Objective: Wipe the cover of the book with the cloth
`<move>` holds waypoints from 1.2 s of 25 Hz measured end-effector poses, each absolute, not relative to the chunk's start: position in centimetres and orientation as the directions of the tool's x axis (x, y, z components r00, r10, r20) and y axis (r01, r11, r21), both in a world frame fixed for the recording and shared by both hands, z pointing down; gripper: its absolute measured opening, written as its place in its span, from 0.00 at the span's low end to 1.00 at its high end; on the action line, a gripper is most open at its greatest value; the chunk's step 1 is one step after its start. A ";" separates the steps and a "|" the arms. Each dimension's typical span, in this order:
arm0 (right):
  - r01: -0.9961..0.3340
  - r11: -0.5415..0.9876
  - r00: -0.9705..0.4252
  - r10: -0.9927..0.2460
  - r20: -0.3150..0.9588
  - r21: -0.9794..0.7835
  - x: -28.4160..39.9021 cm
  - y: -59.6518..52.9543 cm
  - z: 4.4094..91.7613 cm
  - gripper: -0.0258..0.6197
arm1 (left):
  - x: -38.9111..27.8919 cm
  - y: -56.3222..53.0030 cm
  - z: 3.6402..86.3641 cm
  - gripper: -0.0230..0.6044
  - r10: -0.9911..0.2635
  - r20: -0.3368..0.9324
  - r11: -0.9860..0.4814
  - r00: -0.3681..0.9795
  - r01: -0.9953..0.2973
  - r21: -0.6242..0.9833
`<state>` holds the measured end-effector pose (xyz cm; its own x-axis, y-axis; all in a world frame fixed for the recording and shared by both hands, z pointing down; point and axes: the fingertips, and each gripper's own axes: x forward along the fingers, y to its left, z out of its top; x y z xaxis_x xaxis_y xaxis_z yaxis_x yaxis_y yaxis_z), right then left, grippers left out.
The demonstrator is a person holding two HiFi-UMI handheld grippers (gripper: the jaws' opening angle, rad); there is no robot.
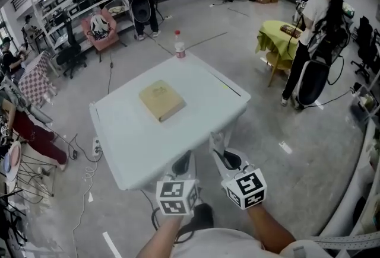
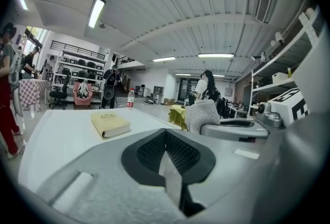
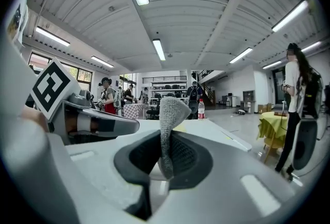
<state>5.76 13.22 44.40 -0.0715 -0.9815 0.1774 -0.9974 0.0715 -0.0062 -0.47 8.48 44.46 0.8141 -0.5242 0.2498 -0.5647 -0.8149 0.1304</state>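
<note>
Book [image 1: 161, 100]: tan, closed, lying flat at middle of white counter [image 1: 136, 150], well apart from both your tools.
Your right hand-held gripper [image 3: 166, 158]: jaws clamped on grey cloth [image 3: 170, 115], folded tuft standing above jaws.
Your left hand-held gripper [image 2: 166, 156]: jaws together, nothing between them.
Both sit at near counter edge.
Cloth looks soft, light, limp; pinch near fold so loose part meets cover.
Book looks stiff and may slide on smooth counter; brace its edge or corner with left, not middle of cover.
</note>
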 end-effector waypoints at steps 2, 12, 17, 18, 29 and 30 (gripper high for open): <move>-0.997 0.082 -0.081 -0.980 0.183 -0.002 6.2 10.4 44.2 0.08 | 0.0 5.9 44.7 0.05 -0.525 0.260 -0.809 0.810 -0.570 0.141; -0.990 0.142 -0.139 -0.969 0.205 -0.004 7.8 -2.1 44.1 0.08 | 1.4 -5.7 45.8 0.05 -0.550 0.301 -0.776 0.779 -0.610 0.161; -0.981 0.194 -0.189 -0.958 0.214 0.006 7.1 -7.3 43.7 0.08 | 0.5 -10.3 45.9 0.05 -0.581 0.313 -0.747 0.751 -0.645 0.160; -0.979 0.206 -0.199 -0.956 0.215 0.009 6.8 -8.3 43.6 0.08 | 0.4 -11.0 46.0 0.05 -0.586 0.313 -0.744 0.748 -0.649 0.159; -0.941 0.336 -0.314 -0.914 0.256 0.047 4.8 -16.3 44.9 0.08 | -2.1 -16.8 48.1 0.05 -0.644 0.340 -0.671 0.685 -0.720 0.179; -0.935 0.350 -0.325 -0.909 0.260 0.055 4.6 -16.6 45.0 0.08 | -2.2 -17.0 48.2 0.05 -0.648 0.342 -0.665 0.680 -0.725 0.181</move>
<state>4.64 -16.59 44.96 -0.3250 -0.9092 0.2601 -0.9352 0.3499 0.0547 -2.17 -16.99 48.23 0.6801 -0.6482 0.3425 -0.7248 -0.6647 0.1813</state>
